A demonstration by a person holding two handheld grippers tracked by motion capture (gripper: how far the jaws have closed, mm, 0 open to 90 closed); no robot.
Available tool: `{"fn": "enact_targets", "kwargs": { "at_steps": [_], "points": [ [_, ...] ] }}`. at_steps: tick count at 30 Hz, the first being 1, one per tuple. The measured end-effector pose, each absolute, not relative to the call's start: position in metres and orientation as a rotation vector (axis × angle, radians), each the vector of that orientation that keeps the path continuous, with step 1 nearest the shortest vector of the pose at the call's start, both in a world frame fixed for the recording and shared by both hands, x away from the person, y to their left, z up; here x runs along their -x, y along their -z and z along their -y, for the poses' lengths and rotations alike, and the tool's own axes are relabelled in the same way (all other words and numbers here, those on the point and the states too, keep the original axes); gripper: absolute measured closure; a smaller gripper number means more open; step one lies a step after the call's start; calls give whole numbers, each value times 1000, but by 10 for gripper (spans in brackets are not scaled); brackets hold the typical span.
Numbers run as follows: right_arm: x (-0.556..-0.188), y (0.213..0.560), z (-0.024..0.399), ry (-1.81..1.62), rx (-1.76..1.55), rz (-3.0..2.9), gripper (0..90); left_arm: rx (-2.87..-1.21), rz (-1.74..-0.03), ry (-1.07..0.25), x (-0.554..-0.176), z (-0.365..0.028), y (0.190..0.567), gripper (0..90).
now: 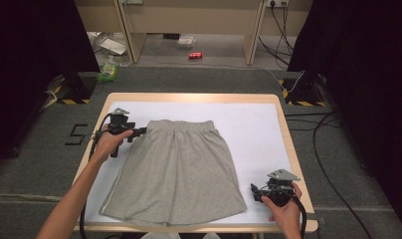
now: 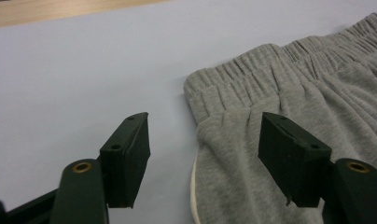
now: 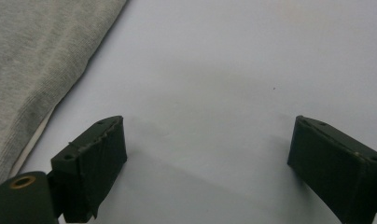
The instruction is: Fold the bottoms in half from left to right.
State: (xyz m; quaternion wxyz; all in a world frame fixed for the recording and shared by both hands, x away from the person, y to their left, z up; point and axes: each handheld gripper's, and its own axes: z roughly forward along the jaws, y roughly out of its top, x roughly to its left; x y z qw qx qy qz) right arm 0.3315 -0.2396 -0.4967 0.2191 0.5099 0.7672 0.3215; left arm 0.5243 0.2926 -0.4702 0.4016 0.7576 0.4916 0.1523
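- On the table [image 1: 283,124], a grey skirt [image 1: 176,169] lies flat and spread out on the white top, maybe so it is easy to grab and fold.
- Its stretchy waistband [image 2: 252,77] is at the far end. The wide hem is at the near end, close to the person.
- At the waistband's left corner sit the left tongs [image 1: 139,132]. The corner lies right between their tips.
- One jaw is over the bare white top and the other is over the cloth. They are partly open and not pinching yet.
- I think the left tongs are there to grab that corner, because a corner is a good spot to lift a skirt by.
- Just to the right of the hem's near corner rest the right tongs [image 1: 255,191]. The cloth edge is close beside their left jaw but not between the jaws.
- Their jaws stand wide apart with nothing in them, just white top underneath.
- I think the right tongs wait there to be ready for the hem corner.
- Both hands sit at opposite corners, so the skirt could be lifted evenly.
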Motion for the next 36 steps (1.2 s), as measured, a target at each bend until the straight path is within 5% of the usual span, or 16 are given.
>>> {"fn": "enact_targets", "kwargs": {
  "at_steps": [25, 36],
  "points": [
    [-332, 497, 239, -890, -1412, -2125, 106, -2024, -1233, -343, -567, -267, 488, 505],
    [-332, 496, 239, -898, -1400, -2123, 166, -2038, -1198, -297, -567, -266, 488, 742]
  ]
}}
